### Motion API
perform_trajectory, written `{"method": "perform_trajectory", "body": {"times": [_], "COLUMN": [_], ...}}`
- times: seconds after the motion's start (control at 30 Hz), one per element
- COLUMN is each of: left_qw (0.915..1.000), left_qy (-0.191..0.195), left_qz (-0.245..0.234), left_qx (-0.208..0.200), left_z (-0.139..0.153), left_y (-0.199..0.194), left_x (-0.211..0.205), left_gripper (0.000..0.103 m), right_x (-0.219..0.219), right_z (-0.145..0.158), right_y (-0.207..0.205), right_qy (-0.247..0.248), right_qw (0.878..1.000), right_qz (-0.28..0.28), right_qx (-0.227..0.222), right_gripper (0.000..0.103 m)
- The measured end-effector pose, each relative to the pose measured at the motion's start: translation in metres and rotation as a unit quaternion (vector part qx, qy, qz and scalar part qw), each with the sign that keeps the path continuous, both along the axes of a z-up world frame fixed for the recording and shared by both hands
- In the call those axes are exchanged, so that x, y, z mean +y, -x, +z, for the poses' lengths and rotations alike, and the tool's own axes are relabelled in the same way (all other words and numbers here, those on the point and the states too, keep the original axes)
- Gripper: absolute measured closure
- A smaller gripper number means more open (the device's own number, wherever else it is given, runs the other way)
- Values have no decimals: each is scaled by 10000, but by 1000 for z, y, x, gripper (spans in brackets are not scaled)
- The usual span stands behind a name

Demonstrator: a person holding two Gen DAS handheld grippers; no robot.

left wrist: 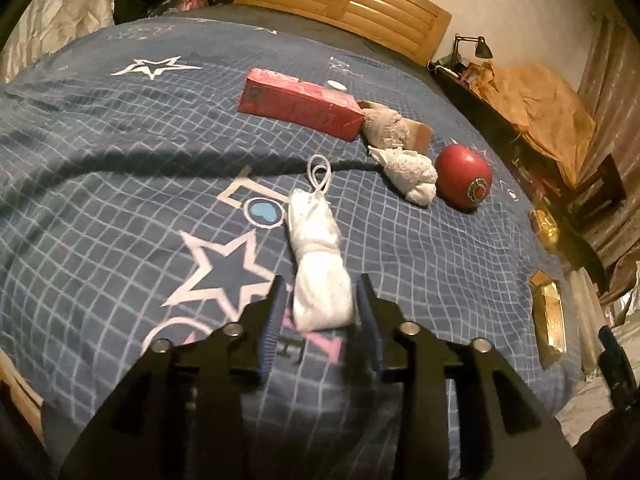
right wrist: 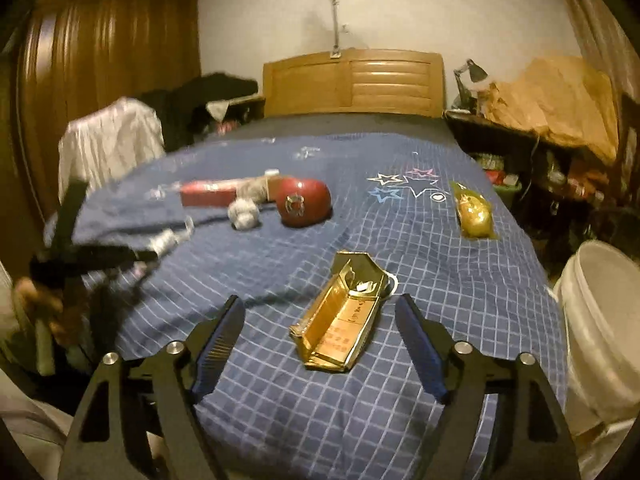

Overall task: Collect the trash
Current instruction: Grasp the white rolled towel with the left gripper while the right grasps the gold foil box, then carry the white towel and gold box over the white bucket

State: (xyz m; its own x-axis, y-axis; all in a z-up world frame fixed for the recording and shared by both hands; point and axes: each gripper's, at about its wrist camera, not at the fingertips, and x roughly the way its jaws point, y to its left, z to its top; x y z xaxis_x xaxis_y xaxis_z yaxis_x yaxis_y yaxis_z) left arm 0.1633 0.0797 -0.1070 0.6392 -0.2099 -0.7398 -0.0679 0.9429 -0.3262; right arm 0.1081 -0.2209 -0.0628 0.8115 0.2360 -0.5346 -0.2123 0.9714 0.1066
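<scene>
We read no brand on the gold box (right wrist: 340, 320); the right hand-held gripper (right wrist: 320, 312) gaped around it, the left hand-held gripper (left wrist: 320, 292) stood apart beside a white bundle (left wrist: 318, 264).

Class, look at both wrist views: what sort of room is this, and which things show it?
Most likely a cluttered bedroom: a bed with a blue star-patterned cover, a wooden headboard against the wall, and a desk lamp beside it.

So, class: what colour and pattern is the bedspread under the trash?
The bedspread is blue with a white grid and star prints, clearest in the left wrist view.
</scene>
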Motion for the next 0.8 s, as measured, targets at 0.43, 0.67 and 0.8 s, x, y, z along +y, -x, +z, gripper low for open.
{"method": "perform_trajectory", "body": {"times": [0.43, 0.67, 0.8], "left_qw": [9983, 9943, 9909], "left_qy": [-474, -1015, -1339], "left_qz": [-328, -236, -54], "left_qx": [-42, -212, -138], "left_z": [-1, -6, -7], "left_y": [-4, -5, -6], "left_x": [-17, -30, -32], "left_gripper": [39, 60, 75], "right_x": [-18, -1, 0], "right_z": [-40, -56, -57], "right_y": [-51, -66, -65], "right_qy": [-1703, -1306, -1191], "right_qw": [9698, 9709, 9743], "right_qz": [-873, -993, -962], "right_qx": [1512, 1743, 1649], "right_gripper": [17, 46, 55]}}
